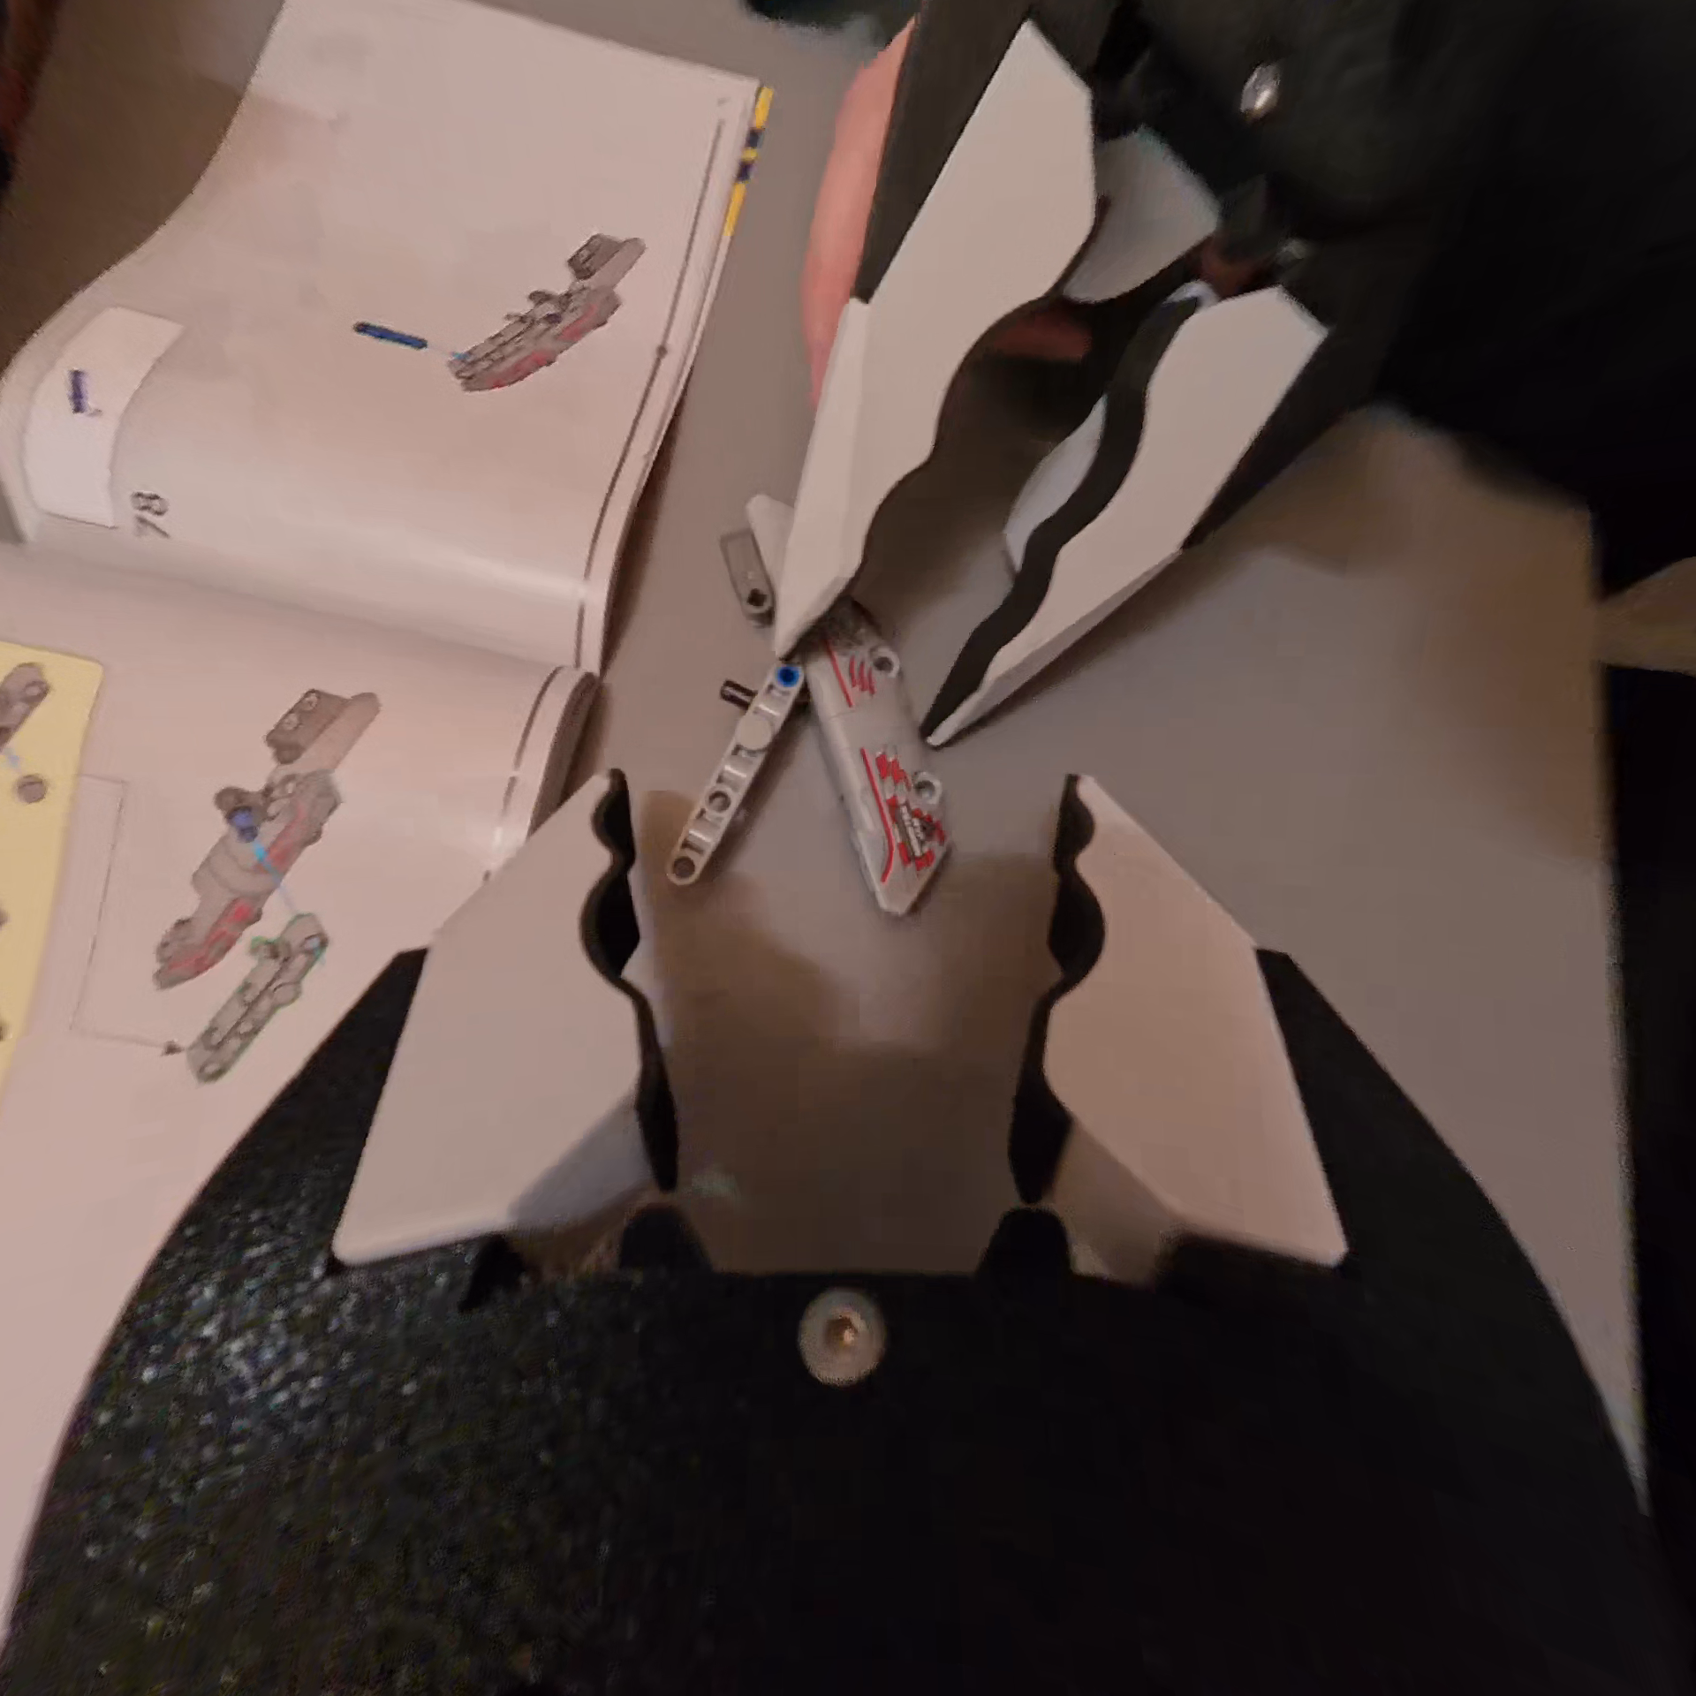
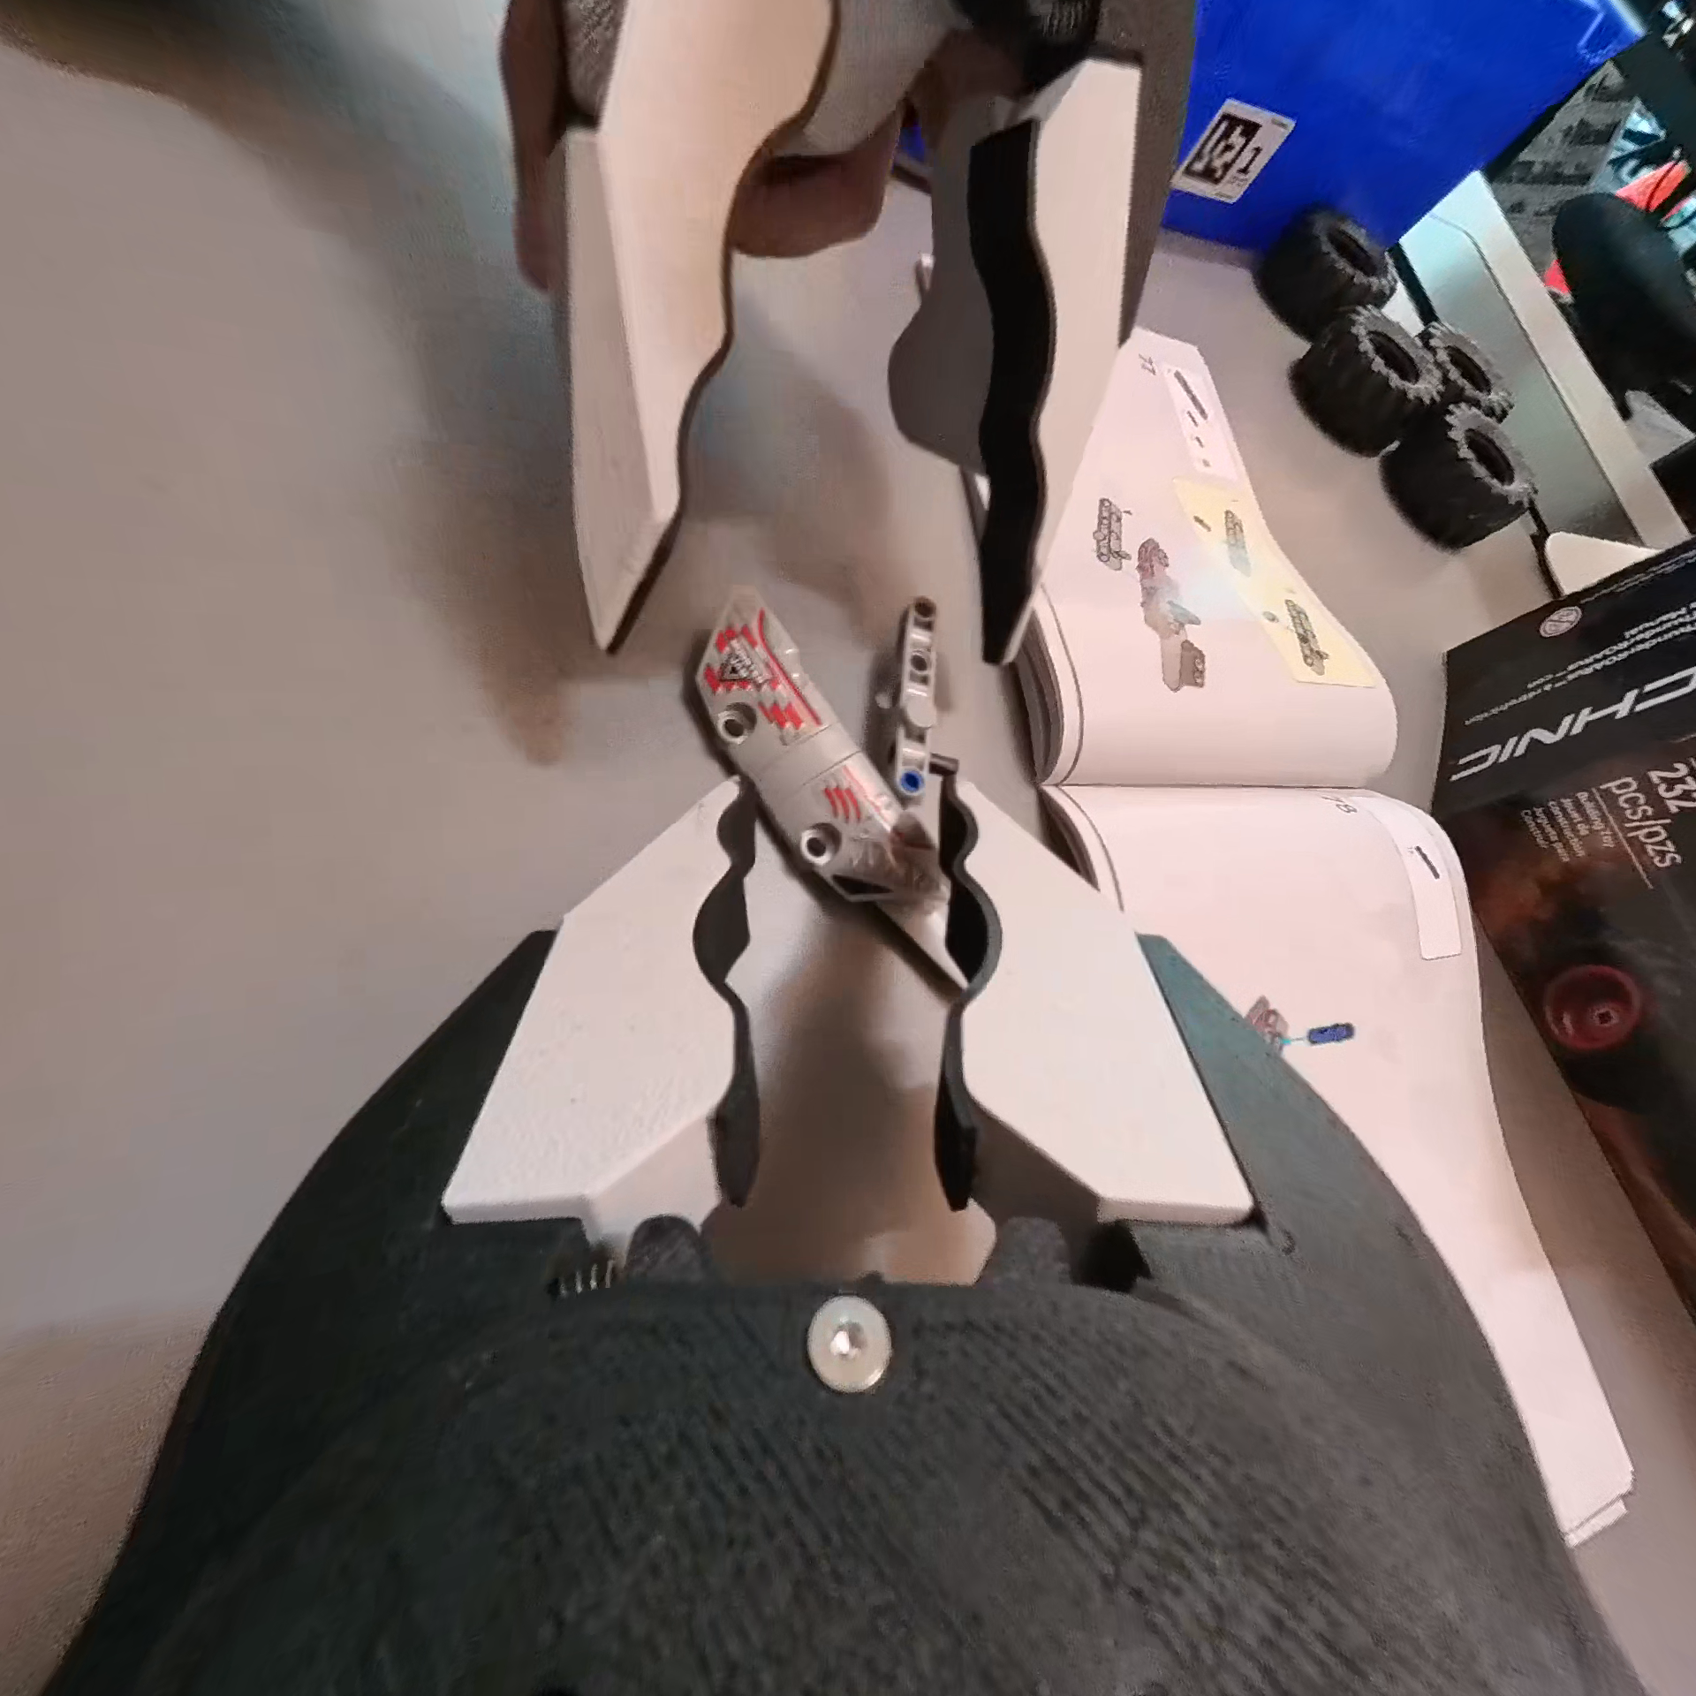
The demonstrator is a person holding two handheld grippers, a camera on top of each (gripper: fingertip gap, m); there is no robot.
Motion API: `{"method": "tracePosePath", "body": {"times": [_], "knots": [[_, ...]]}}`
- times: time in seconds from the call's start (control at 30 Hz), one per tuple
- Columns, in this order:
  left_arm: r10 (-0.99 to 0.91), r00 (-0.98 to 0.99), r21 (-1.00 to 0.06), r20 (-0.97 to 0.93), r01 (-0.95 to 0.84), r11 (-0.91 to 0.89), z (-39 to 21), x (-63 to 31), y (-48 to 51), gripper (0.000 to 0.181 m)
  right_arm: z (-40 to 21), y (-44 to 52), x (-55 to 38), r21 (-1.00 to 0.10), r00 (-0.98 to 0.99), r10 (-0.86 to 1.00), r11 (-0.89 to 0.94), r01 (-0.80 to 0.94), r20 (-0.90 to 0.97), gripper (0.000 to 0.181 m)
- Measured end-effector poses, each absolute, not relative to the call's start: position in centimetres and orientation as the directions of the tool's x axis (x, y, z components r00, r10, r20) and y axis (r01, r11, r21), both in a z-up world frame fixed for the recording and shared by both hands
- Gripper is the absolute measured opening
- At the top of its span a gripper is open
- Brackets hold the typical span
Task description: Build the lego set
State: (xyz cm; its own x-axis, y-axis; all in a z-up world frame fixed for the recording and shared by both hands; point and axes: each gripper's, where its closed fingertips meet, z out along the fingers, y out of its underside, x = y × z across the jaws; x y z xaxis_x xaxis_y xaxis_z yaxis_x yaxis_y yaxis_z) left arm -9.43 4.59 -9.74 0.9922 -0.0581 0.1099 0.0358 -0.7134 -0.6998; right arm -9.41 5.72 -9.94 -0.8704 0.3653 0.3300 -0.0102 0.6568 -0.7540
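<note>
A grey Lego panel with red stickers (image 1: 886, 789) (image 2: 780, 725) lies on the grey table. A light grey beam with a blue pin (image 1: 739, 780) (image 2: 909, 697) angles off its side. My right gripper (image 2: 840, 794) (image 1: 863, 688) is half closed around the panel's near end, and both fingers touch it. My left gripper (image 1: 840, 798) (image 2: 808, 642) is open and empty, with its tips just short of the panel's far end. A small grey piece (image 1: 748, 569) lies beside the right gripper's finger.
An open instruction booklet (image 1: 367, 413) (image 2: 1239, 661) lies beside the parts. A black product box (image 2: 1578, 826), several black tyres (image 2: 1377, 385) and a blue box (image 2: 1377, 92) stand beyond it. A hand (image 1: 826, 229) holds the right gripper. Left and right tips are no more than a few centimetres apart.
</note>
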Motion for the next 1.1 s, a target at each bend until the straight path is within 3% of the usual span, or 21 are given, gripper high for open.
{"method": "tracePosePath", "body": {"times": [0.07, 0.17, 0.3, 0.47, 0.57, 0.7, 0.77, 0.9, 1.0, 1.1], "knots": [[-0.039, 0.998, -0.670, 0.042, -0.001, -0.743, -10.5, -9.6, 4.6, 0.084, -10.2, 5.6, -9.4, -0.747, -0.873, 0.362, 0.665, -0.004, 0.326, 0.033], [-0.018, 1.000, -0.690, -0.017, -0.024, -0.723, -10.5, -9.8, 5.0, 0.052, -10.2, 5.6, -9.4, -0.747, -0.871, 0.369, 0.665, 0.002, 0.326, 0.033], [-0.007, 0.997, -0.694, -0.078, -0.059, -0.718, -10.4, -9.5, 4.9, 0.029, -10.2, 5.4, -9.3, -0.747, -0.871, 0.374, 0.665, 0.011, 0.320, 0.032], [0.065, 0.997, -0.732, -0.035, 0.019, -0.681, -10.3, -9.4, 5.0, 0.027, -10.2, 5.4, -9.5, -0.748, -0.869, 0.383, 0.663, 0.022, 0.313, 0.032], [0.078, 0.996, -0.741, -0.040, 0.023, -0.671, -10.3, -9.2, 5.0, 0.049, -10.2, 5.4, -9.5, -0.748, -0.868, 0.385, 0.663, 0.024, 0.313, 0.032], [0.073, 0.996, -0.713, -0.046, 0.018, -0.701, -11.1, -8.7, 5.0, 0.052, -10.2, 5.4, -9.5, -0.748, -0.866, 0.389, 0.663, 0.027, 0.314, 0.032], [0.068, 0.995, -0.716, -0.078, -0.009, -0.698, -11.1, -8.9, 5.0, 0.032, -10.2, 5.4, -9.5, -0.748, -0.867, 0.387, 0.663, 0.026, 0.313, 0.032], [0.032, 0.995, -0.720, -0.095, -0.047, -0.692, -11.1, -8.9, 4.9, 0.032, -10.2, 5.7, -9.2, -0.751, -0.874, 0.376, 0.660, 0.018, 0.309, 0.038], [-0.046, 0.994, -0.715, -0.100, -0.104, -0.691, -11.1, -8.3, 4.7, 0.031, -10.3, 5.4, -8.9, -0.748, -0.884, 0.357, 0.663, 0.012, 0.302, 0.033], [-0.151, 0.985, -0.715, -0.080, -0.162, -0.680, -11.1, -7.1, 4.3, 0.031, -10.1, 4.9, -8.3, -0.752, -0.894, 0.328, 0.659, -0.014, 0.304, 0.047]]}}
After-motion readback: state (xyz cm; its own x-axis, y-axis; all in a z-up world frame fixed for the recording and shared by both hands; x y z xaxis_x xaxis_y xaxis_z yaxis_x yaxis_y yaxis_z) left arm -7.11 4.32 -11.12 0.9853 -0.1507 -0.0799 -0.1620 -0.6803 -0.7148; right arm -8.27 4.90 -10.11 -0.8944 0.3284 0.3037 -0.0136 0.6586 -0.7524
